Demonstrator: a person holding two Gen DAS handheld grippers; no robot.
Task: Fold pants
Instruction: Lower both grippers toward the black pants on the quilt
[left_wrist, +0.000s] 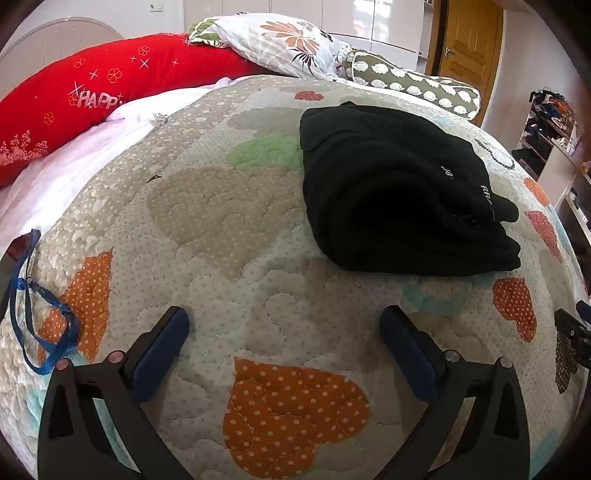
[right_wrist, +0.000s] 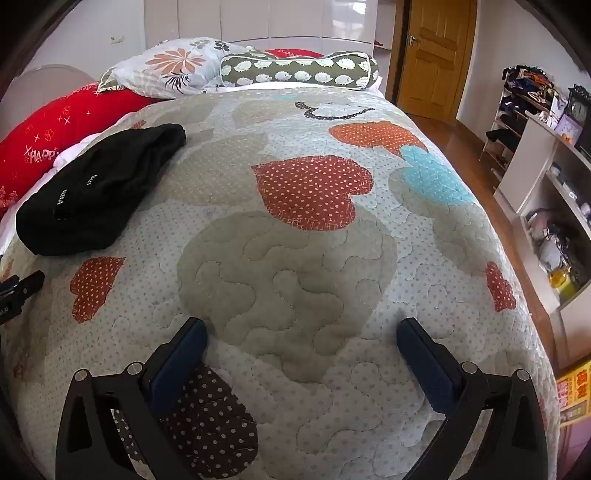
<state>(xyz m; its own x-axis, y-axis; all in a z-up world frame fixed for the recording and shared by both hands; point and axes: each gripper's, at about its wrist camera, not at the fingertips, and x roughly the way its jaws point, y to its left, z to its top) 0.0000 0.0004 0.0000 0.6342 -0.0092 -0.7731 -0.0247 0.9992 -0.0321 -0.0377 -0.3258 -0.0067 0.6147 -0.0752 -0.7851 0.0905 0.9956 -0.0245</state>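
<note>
From the left wrist, the black pants lay folded on the quilt, ahead and right of the left gripper, its jaws apart and empty. From the right wrist, the pants lay far left of the right gripper, also spread wide, empty; shelves held clutter.

place: home bedroom; signs: quilted bed; pillows; wooden door

Bedroom: quilted bed, pillows at its head, wooden door, white wardrobe, wood floor, cluttered shelving.
</note>
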